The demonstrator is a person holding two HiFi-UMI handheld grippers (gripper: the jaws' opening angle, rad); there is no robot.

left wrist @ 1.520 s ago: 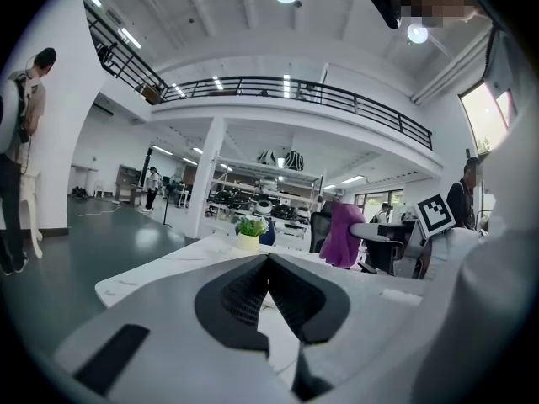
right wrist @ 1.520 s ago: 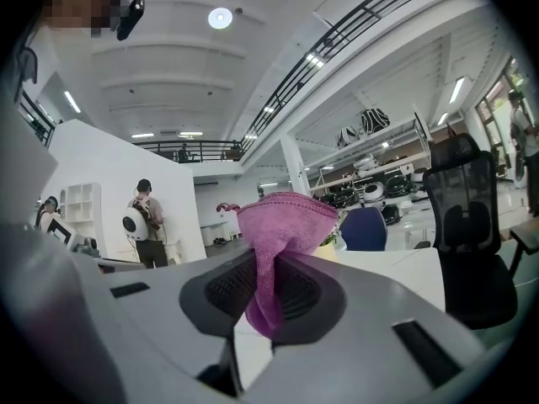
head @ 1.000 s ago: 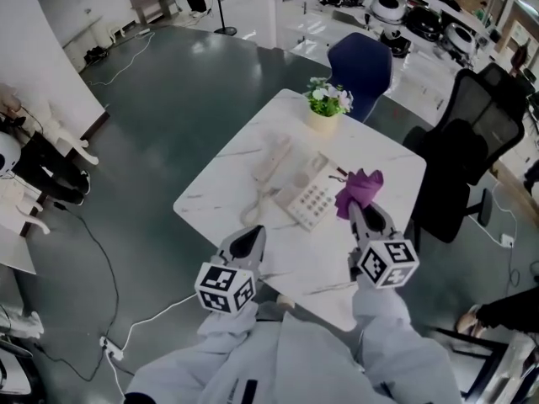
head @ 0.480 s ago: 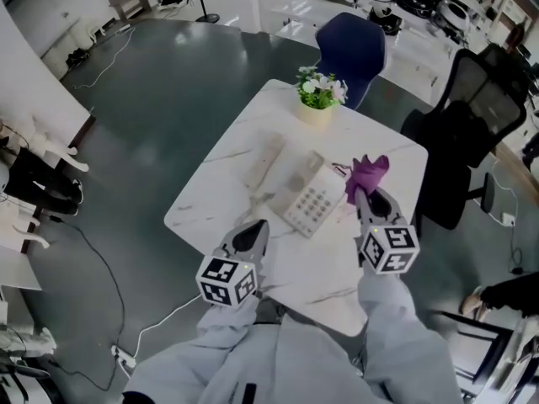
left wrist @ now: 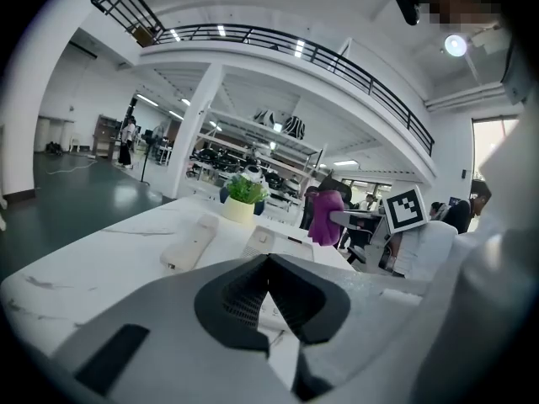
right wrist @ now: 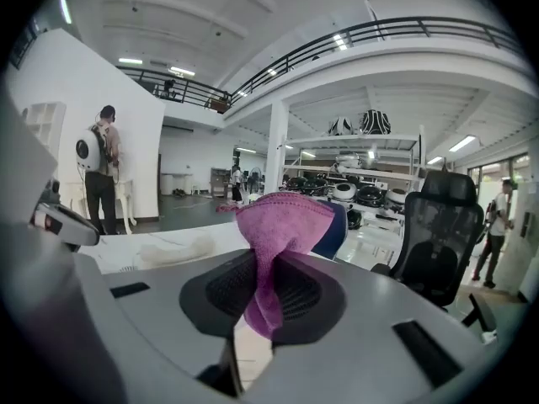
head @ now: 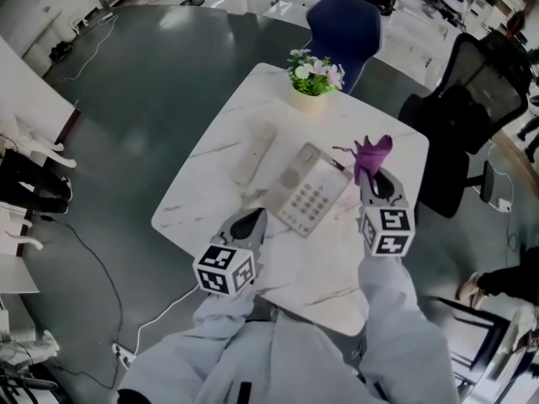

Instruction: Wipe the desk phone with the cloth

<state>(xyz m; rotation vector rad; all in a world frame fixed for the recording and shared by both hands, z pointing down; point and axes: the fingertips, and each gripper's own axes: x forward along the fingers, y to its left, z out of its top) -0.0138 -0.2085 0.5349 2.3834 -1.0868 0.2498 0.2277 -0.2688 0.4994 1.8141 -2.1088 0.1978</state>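
Note:
The beige desk phone lies in the middle of the white marble table. Its handset rests on the tabletop to its left. My right gripper hovers just right of the phone, shut on a purple cloth that sticks up from its jaws. In the right gripper view the cloth is pinched between the two dark pads. My left gripper is shut and holds nothing, near the table's front edge, just short of the phone and the handset.
A potted plant stands at the table's far edge. Behind the table is a blue chair, and at its right a black office chair. A cable runs over the floor at the left. A person stands far off.
The head view has shifted, so the table sits higher in the frame. My right gripper, with the cloth, has moved farther along the phone's right side. The left gripper stays shut near the front edge.

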